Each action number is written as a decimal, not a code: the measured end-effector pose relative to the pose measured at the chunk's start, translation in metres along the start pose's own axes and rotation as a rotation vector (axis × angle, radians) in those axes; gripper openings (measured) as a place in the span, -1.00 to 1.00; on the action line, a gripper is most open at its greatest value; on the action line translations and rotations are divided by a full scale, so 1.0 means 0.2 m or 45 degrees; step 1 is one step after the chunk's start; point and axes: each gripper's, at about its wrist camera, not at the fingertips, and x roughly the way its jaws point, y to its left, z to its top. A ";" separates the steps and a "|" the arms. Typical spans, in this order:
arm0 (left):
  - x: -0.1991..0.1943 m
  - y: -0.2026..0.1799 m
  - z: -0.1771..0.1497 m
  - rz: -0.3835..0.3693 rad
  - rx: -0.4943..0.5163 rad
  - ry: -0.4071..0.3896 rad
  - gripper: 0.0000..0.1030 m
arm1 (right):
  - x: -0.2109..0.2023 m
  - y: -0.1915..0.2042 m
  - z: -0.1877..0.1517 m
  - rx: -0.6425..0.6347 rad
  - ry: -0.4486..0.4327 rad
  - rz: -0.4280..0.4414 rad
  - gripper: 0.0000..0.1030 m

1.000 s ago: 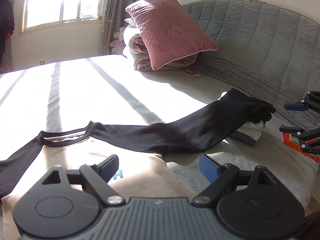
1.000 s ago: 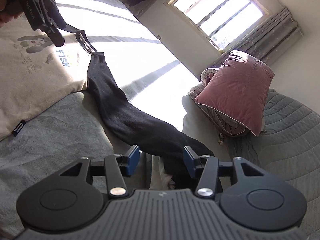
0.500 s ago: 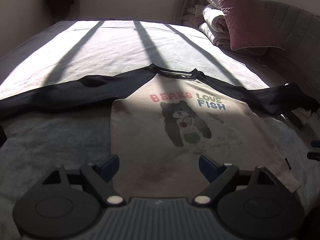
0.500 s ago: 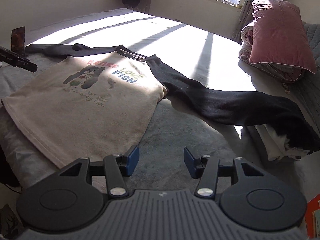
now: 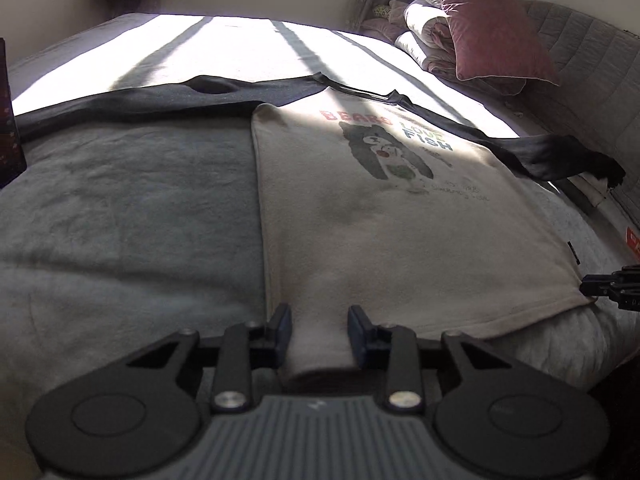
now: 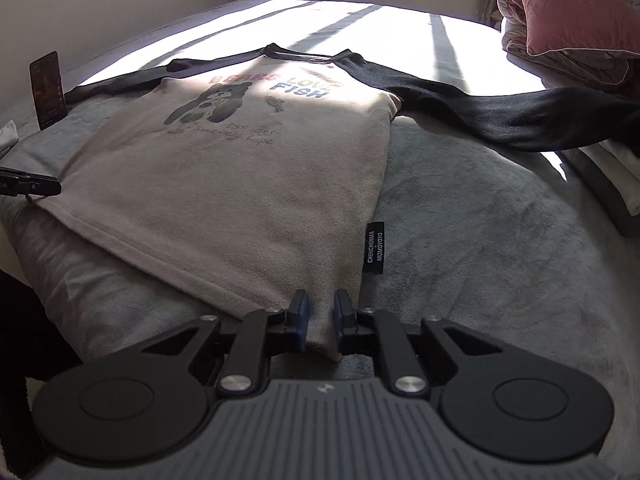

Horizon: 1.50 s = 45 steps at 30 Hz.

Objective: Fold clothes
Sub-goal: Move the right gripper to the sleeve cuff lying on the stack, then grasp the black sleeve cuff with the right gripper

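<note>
The soft, limp shirt should drape when lifted, so each near hem corner suits: left gripper and right gripper have just closed their jaws, pinching it there.

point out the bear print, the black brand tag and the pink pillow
bear print (image 6: 218, 102), right wrist view, on the bear's body on the shirt's chest
black brand tag (image 6: 375, 248), right wrist view, middle of the tag at the side seam
pink pillow (image 5: 488, 28), left wrist view, middle of its face

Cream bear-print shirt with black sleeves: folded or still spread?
Spread: cream bear-print shirt lies flat on the grey blanket, both black sleeves stretched sideways.
</note>
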 end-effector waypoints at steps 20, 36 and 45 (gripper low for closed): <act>0.06 -0.42 0.58 -0.141 0.050 -0.195 0.98 | -0.14 -0.45 0.34 0.379 -0.336 -0.158 0.13; 0.60 -0.52 0.84 0.109 -0.045 -0.116 0.98 | 0.18 -0.74 0.53 0.706 -0.378 -0.362 0.47; 0.82 -0.46 0.85 0.181 -0.124 -0.066 0.98 | 0.30 -0.88 0.47 0.863 -0.363 -0.397 0.56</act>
